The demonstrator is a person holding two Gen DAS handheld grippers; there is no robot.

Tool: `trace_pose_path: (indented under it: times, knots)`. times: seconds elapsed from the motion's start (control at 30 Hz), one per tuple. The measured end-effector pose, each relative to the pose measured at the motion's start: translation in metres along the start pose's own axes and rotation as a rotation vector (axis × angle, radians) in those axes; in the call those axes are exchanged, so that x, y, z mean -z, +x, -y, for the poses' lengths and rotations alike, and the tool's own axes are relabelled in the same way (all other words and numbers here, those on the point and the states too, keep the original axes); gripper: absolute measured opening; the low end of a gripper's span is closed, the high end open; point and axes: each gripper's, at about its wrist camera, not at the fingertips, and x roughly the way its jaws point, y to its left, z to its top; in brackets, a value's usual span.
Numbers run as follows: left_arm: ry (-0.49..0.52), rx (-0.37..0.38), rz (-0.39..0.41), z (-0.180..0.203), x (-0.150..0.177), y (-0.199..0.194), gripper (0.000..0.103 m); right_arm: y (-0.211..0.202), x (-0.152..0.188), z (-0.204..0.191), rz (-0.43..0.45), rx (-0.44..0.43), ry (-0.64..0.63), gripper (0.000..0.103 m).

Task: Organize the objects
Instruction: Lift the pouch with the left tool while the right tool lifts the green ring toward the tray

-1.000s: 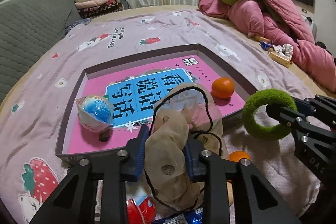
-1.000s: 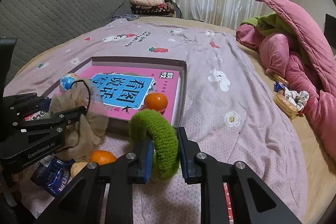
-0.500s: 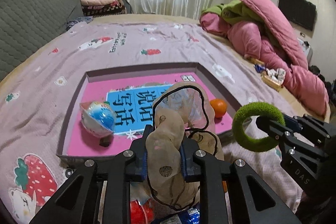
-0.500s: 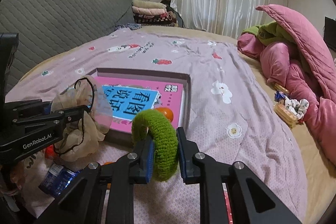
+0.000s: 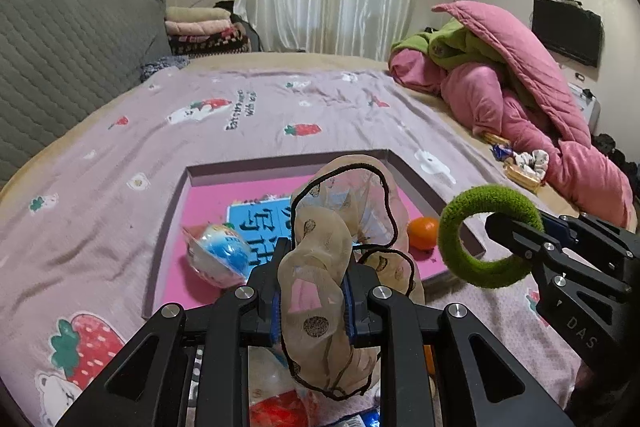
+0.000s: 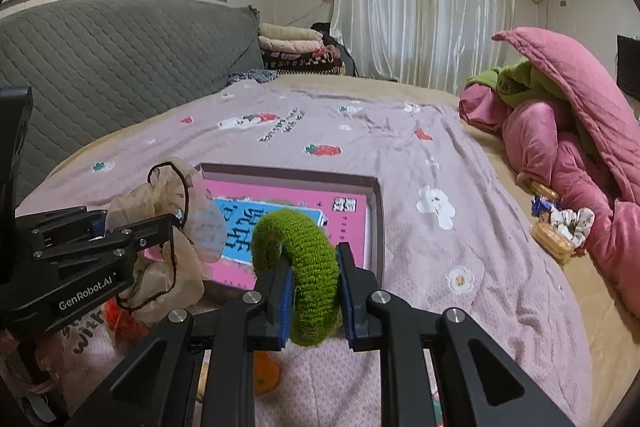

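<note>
My left gripper [image 5: 312,291] is shut on a beige sheer scrunchie [image 5: 320,307] with black trim, lifted above the bed in front of the box. My right gripper [image 6: 314,291] is shut on a fuzzy green scrunchie [image 6: 308,267], also held in the air; this green scrunchie [image 5: 480,235] appears at the right of the left wrist view. Beyond both lies a shallow grey box [image 5: 280,165] with a pink book [image 5: 208,203] inside, a blue-and-white wrapped ball [image 5: 218,255] and an orange [image 5: 423,233] on it.
Loose items lie on the bed below the grippers: an orange [image 6: 266,373], red packets [image 5: 280,409]. Snacks and a white scrunchie [image 6: 570,221] sit by the pink quilt [image 6: 576,155] at the right. A grey headboard [image 6: 100,67] stands at the left.
Both grippers have risen with their scrunchies, so the box and bed sit lower and farther in view. The grips stay the same.
</note>
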Motion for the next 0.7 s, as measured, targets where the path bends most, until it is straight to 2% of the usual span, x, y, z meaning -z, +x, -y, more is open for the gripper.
trace_pose_path:
  times: [0.3, 0.7]
  knots:
    - [-0.029, 0.001, 0.056, -0.013, -0.007, -0.011, 0.023, -0.005, -0.011, -0.007, 0.052, -0.009, 0.012, 0.020]
    - [-0.040, -0.047, 0.157, -0.031, -0.022, -0.028, 0.023, -0.009, -0.025, -0.011, 0.125, -0.001, 0.014, 0.020]
